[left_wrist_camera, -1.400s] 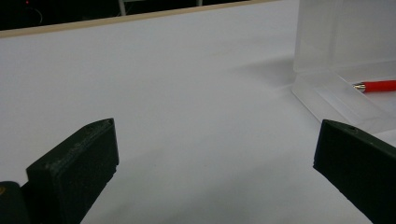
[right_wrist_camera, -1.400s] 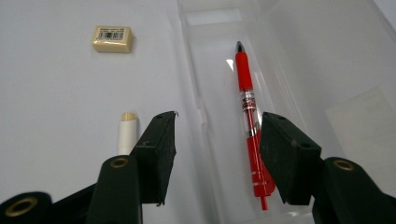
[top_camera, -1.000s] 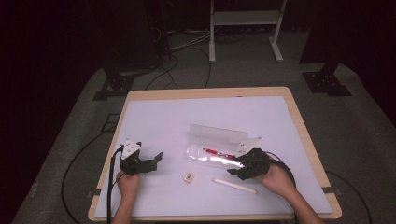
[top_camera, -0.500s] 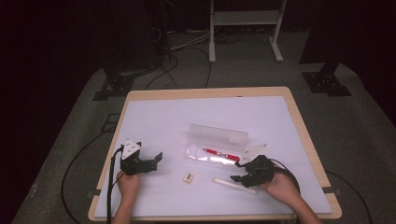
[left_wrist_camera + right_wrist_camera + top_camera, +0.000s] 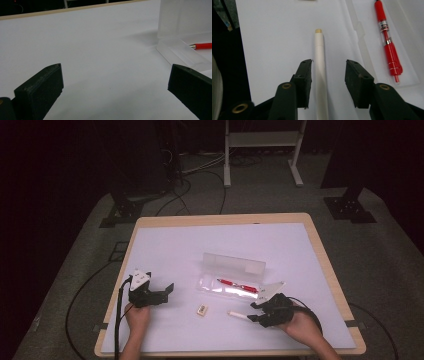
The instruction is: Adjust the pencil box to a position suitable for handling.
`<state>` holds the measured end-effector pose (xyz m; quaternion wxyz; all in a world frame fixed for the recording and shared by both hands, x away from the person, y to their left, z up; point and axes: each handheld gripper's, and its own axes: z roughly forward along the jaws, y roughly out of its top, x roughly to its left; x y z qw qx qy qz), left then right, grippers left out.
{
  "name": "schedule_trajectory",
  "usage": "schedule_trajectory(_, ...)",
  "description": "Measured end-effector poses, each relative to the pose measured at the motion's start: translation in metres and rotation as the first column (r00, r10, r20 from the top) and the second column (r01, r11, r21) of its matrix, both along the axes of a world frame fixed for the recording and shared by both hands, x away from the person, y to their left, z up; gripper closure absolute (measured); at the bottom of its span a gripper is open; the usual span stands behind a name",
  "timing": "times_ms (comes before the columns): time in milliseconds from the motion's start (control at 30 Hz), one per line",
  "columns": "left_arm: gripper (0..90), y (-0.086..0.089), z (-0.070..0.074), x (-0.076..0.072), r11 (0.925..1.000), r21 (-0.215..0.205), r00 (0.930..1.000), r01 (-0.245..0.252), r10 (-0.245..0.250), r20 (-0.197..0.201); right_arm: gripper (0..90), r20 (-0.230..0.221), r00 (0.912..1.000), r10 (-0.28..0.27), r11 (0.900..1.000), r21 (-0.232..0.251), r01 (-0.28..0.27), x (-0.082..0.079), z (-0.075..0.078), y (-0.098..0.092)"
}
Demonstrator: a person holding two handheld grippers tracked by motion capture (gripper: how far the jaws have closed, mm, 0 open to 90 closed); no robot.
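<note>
step: grasp white pen (image 5: 320, 72) | pen: on table (image 5: 170, 250), just before open case (image 5: 232, 275) | right gripper (image 5: 328, 82): fingers just been closing, straddle pen, not pressing | left gripper (image 5: 112, 87): fingers wide, empty | tip: centre on barrel, squeeze evenly

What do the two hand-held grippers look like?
Both are black, each topped by a grey three-cornered plate with a black cable trailing back. The left hand-held gripper and right hand-held gripper have blocky black jaws; brass-coloured rivets show on the right one's arms. Forearms are bare, no sleeves.
</note>
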<state>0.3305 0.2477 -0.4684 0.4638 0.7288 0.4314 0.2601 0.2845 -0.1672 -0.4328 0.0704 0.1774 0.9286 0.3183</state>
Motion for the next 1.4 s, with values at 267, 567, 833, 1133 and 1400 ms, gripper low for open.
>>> schedule_trajectory(267,0.0,0.000,0.000,0.000,1.0000,-0.001,1.0000,0.000,0.000,-0.001,62.9,-0.036,0.9992,0.015,1.000,-0.025,-0.016,0.001,-0.010,0.006)
schedule_trajectory(567,0.0,0.000,0.000,0.000,1.0000,-0.004,1.0000,-0.002,0.002,-0.001,69.2,-0.055,0.9982,0.022,0.998,-0.053,-0.025,0.004,-0.016,0.010)
schedule_trajectory(833,0.0,0.000,0.000,0.000,1.0000,-0.004,1.0000,-0.002,0.002,-0.001,73.2,-0.066,0.9976,0.017,0.997,-0.069,-0.021,0.005,-0.020,0.011)
schedule_trajectory(1133,0.0,0.000,0.000,0.000,1.0000,-0.003,1.0000,-0.001,0.001,0.000,76.6,-0.054,0.9983,0.023,0.996,-0.086,-0.027,0.004,-0.022,0.012)
schedule_trajectory(1400,0.0,0.000,0.000,0.000,1.0000,-0.003,1.0000,-0.001,0.001,0.000,77.7,-0.048,0.9987,0.019,0.996,-0.089,-0.023,0.002,-0.022,0.012)
